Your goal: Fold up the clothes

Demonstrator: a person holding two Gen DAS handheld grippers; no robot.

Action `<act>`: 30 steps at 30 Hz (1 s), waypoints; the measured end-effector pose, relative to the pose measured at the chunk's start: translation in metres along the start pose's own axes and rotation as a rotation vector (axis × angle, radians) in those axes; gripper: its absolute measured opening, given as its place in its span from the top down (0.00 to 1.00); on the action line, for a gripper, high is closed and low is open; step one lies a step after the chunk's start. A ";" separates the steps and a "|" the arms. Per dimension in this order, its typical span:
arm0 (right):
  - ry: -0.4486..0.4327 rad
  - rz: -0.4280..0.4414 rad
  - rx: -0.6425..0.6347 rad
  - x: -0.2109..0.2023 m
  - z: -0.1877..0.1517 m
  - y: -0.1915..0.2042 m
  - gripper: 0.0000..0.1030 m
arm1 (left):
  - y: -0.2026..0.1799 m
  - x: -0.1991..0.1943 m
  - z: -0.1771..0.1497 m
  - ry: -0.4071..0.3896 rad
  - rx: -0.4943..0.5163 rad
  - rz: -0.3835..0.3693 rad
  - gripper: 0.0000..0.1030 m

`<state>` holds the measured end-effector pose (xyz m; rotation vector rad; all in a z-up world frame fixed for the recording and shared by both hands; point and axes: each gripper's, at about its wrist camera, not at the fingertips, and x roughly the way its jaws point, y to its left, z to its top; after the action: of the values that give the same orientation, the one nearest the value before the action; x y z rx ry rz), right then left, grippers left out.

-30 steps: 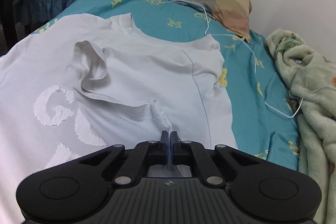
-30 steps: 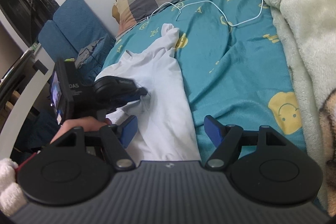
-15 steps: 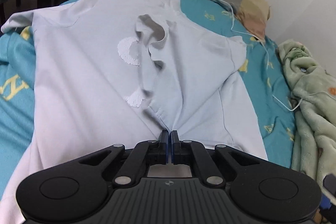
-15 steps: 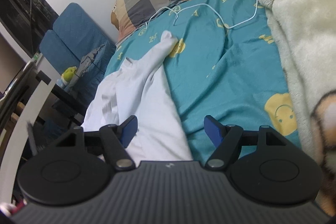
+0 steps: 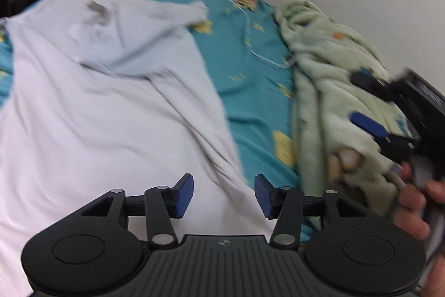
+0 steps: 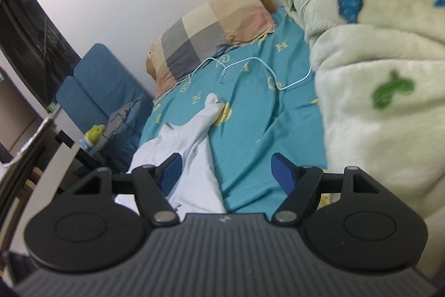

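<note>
— While the white T-shirt (image 5: pixel 105 107) lies spread on the teal bed sheet (image 5: pixel 250 80), where are the two tools?

— The left gripper (image 5: pixel 224 192) hangs low above the near part of the shirt, close to its right edge. Its blue pads stand apart and no cloth is between them. The right gripper (image 6: pixel 225 171) is over the border where the shirt meets the sheet; its jaws are wide apart too, with nothing between them.

— Does the shirt lie flat?

— Not fully. There are wrinkles, and near the collar a part is bunched. One sleeve (image 6: pixel 211 110) points toward the pillow. The left camera view is blurred, so I cannot tell the small folds.

— What else is around?

— A checked pillow (image 6: pixel 205 38) at the head of the bed, against the wall. A thin white cable (image 6: pixel 250 68) runs in loops over the sheet, from under the pillow to the blanket. A thick pale green blanket (image 6: pixel 383 80) with small figures is heaped along the right side of the bed, just beside the right gripper. On the other side, beyond the bed edge, stands a blue chair (image 6: pixel 103 91) with a grey cloth and a small yellow-green toy (image 6: pixel 94 131) on it.

— Is something in the way?

— In the left view, the right tool and the person's hand (image 5: pixel 414 202) cover part of the blanket.
</note>
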<state>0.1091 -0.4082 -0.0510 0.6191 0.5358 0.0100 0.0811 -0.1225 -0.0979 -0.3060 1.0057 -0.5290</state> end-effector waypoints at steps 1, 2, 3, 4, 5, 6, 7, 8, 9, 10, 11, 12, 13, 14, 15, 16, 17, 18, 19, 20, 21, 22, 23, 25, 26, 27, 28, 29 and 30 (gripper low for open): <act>-0.002 -0.006 -0.010 -0.002 0.000 0.001 0.29 | -0.009 0.005 -0.006 0.014 -0.004 -0.012 0.42; -0.007 -0.011 -0.020 -0.004 -0.001 0.002 0.29 | -0.018 0.011 -0.012 0.028 -0.006 -0.019 0.39; -0.013 -0.015 -0.029 -0.006 -0.001 0.002 0.29 | -0.027 0.017 -0.017 0.042 -0.007 -0.026 0.34; -0.021 -0.018 -0.038 -0.009 -0.002 0.003 0.29 | -0.035 0.023 -0.022 0.055 0.000 -0.010 0.31; -0.031 -0.021 -0.045 -0.012 -0.002 0.003 0.29 | -0.042 0.030 -0.026 0.069 0.012 0.017 0.26; -0.041 -0.025 -0.053 -0.015 -0.002 0.003 0.29 | -0.045 0.037 -0.029 0.080 0.021 0.044 0.25; -0.049 -0.031 -0.059 -0.016 -0.002 0.003 0.29 | -0.046 0.044 -0.031 0.091 0.030 0.072 0.25; -0.050 -0.039 -0.063 -0.016 -0.002 0.002 0.29 | -0.047 0.050 -0.034 0.103 0.039 0.096 0.25; -0.048 -0.044 -0.064 -0.015 -0.002 0.001 0.29 | -0.048 0.056 -0.037 0.116 0.049 0.119 0.25; -0.043 -0.044 -0.061 -0.014 -0.002 0.000 0.29 | -0.048 0.060 -0.040 0.124 0.058 0.140 0.25; -0.037 -0.041 -0.058 -0.012 -0.003 -0.001 0.29 | -0.049 0.063 -0.043 0.129 0.067 0.159 0.27; -0.031 -0.038 -0.055 -0.011 -0.003 -0.001 0.29 | -0.048 0.065 -0.044 0.130 0.072 0.174 0.30; -0.026 -0.035 -0.051 -0.009 -0.004 -0.001 0.29 | -0.048 0.066 -0.045 0.129 0.076 0.186 0.31; -0.020 -0.032 -0.048 -0.007 -0.004 -0.002 0.29 | -0.048 0.066 -0.046 0.128 0.079 0.198 0.38; -0.016 -0.027 -0.047 -0.006 -0.005 -0.002 0.29 | -0.048 0.067 -0.047 0.127 0.083 0.210 0.52; -0.017 -0.022 -0.048 -0.006 -0.005 -0.002 0.29 | -0.045 0.066 -0.047 0.127 0.073 0.209 0.63; -0.019 -0.018 -0.047 -0.006 -0.006 -0.002 0.28 | -0.042 0.064 -0.045 0.129 0.056 0.201 0.80; -0.022 -0.013 -0.046 -0.006 -0.006 -0.003 0.29 | -0.038 0.062 -0.043 0.130 0.039 0.193 0.86; -0.021 -0.011 -0.042 -0.005 -0.007 -0.004 0.29 | -0.035 0.060 -0.041 0.131 0.022 0.185 0.91; -0.011 -0.013 -0.029 -0.003 -0.007 -0.008 0.29 | -0.031 0.057 -0.040 0.132 0.005 0.178 0.94; 0.006 -0.014 -0.011 0.001 -0.008 -0.011 0.29 | -0.027 0.050 -0.038 0.126 -0.014 0.156 0.94; 0.021 -0.013 0.012 0.004 -0.008 -0.015 0.29 | -0.022 0.041 -0.036 0.118 -0.035 0.128 0.94; 0.032 -0.006 0.039 0.006 -0.008 -0.019 0.29 | -0.017 0.031 -0.034 0.109 -0.055 0.100 0.95; 0.043 0.009 0.075 0.006 -0.010 -0.024 0.29 | 0.000 0.010 -0.032 0.105 -0.093 0.076 0.95; 0.043 0.013 0.080 0.006 -0.010 -0.024 0.29 | 0.010 -0.001 -0.031 0.104 -0.111 0.067 0.95; 0.040 0.014 0.079 0.005 -0.010 -0.024 0.29 | 0.019 -0.012 -0.031 0.103 -0.130 0.058 0.95; 0.037 0.013 0.078 0.005 -0.010 -0.023 0.29 | 0.028 -0.022 -0.030 0.102 -0.148 0.049 0.95; 0.037 0.012 0.076 0.005 -0.011 -0.022 0.29 | 0.038 -0.033 -0.030 0.101 -0.166 0.040 0.95; 0.040 0.013 0.075 0.007 -0.011 -0.021 0.29 | 0.047 -0.044 -0.029 0.100 -0.185 0.031 0.95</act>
<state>0.1065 -0.4183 -0.0738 0.6969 0.5729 0.0143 0.0504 -0.0592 -0.1039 -0.4308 1.1575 -0.4270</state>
